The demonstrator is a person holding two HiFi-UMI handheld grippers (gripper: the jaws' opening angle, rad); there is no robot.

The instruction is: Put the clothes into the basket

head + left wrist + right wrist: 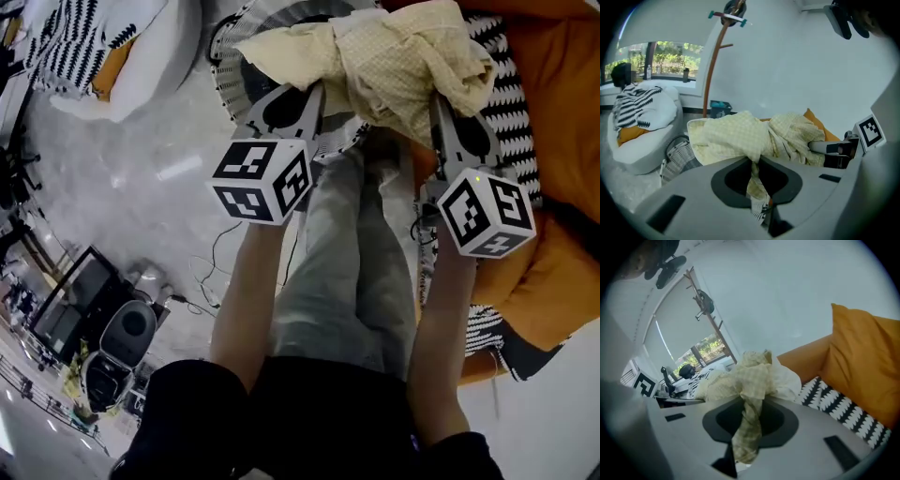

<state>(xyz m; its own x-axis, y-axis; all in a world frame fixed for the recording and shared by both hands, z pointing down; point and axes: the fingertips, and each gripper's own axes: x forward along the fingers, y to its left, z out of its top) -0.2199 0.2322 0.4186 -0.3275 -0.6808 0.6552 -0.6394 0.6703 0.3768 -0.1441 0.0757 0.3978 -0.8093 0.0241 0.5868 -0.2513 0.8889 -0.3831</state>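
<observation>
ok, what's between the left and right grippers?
The pale yellow checked garment spans the gap, left gripper and right gripper each clamped on an end. Head view shows it best.

Soft, even daylight fills the room. It comes from the window [656, 58] behind and to the left of the yellow garment [740, 138], which shows only mild shadow in its folds. In the head view, the floor [122, 159] left of the garment carries a pale streak of glare. Both gripper views bow strongly and have black corners. The near foreground below the garment is out of focus.
</observation>
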